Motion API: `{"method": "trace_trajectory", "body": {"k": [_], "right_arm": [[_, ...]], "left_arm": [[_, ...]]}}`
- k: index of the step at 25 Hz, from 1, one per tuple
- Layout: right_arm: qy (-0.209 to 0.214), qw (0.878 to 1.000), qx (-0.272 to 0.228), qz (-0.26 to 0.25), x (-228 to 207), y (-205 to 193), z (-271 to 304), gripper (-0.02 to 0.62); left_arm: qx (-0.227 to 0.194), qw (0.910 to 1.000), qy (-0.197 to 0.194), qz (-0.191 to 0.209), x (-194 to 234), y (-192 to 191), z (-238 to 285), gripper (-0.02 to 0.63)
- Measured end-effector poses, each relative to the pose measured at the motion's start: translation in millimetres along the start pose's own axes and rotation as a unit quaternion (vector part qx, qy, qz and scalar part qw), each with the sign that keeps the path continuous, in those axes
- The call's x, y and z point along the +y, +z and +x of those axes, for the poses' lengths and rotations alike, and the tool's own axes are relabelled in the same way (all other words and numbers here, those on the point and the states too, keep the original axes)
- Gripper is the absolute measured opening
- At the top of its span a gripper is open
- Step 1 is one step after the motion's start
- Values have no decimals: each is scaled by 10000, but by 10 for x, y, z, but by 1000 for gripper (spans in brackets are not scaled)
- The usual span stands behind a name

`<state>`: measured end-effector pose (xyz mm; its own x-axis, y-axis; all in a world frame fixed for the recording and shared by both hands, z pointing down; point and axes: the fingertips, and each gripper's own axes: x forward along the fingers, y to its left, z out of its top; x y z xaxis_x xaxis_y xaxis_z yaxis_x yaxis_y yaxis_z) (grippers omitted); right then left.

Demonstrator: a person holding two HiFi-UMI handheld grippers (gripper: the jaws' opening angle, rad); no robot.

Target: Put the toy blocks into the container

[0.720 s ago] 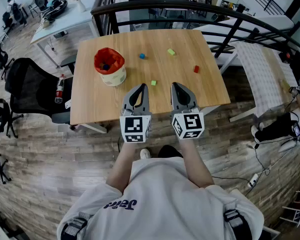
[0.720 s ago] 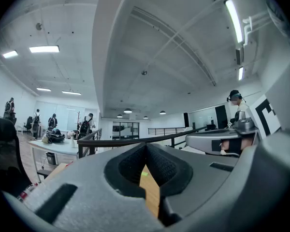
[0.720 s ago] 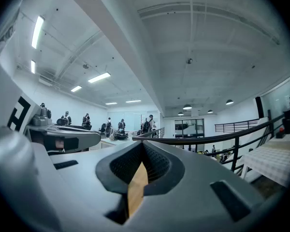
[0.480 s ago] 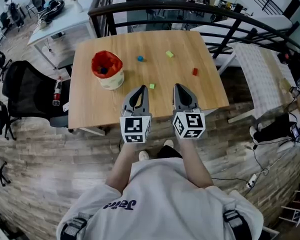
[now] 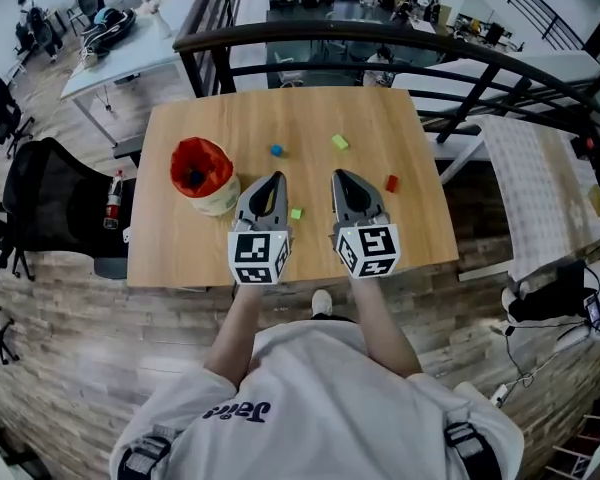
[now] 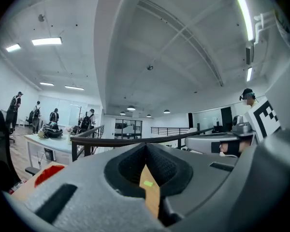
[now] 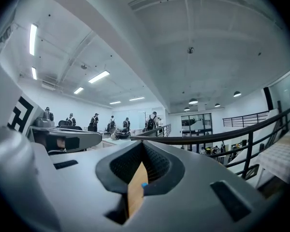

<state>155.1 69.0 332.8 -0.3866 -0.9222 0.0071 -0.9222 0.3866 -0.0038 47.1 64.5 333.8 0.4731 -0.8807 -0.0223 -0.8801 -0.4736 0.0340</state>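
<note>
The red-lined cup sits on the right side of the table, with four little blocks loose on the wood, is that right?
No: the head view shows the cup on the left side of the table. Four blocks do lie loose: blue block, yellow-green block, red block, green block.

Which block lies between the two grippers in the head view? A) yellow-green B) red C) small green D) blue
C: the small green block lies between the left gripper and the right gripper. The blue block and the yellow-green block lie beyond their tips, and the red block is off to the right.
</note>
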Motion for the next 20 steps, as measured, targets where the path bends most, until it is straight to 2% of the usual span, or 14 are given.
{"method": "trace_trajectory", "body": {"k": [4,10,14,17,20], "right_arm": [[251,9993,286,-35,-352,-100,342,11],[1026,9870,1229,-114,-508,-675,872,11],[1478,9691,1940,-366,-318,-1132,1023,11],[1758,9535,2376,-584,-182,-1541,1104,11],[2066,9308,2912,-785,2,-1947,1083,12]], "left_arm": [[112,9999,61,-55,17,-46,424,9],[752,9970,103,-172,223,-486,887,9],[1147,9923,-83,-468,390,-918,899,8],[1389,9882,-348,-541,466,-1294,927,9],[1516,9842,-614,-679,484,-1577,921,8]]}}
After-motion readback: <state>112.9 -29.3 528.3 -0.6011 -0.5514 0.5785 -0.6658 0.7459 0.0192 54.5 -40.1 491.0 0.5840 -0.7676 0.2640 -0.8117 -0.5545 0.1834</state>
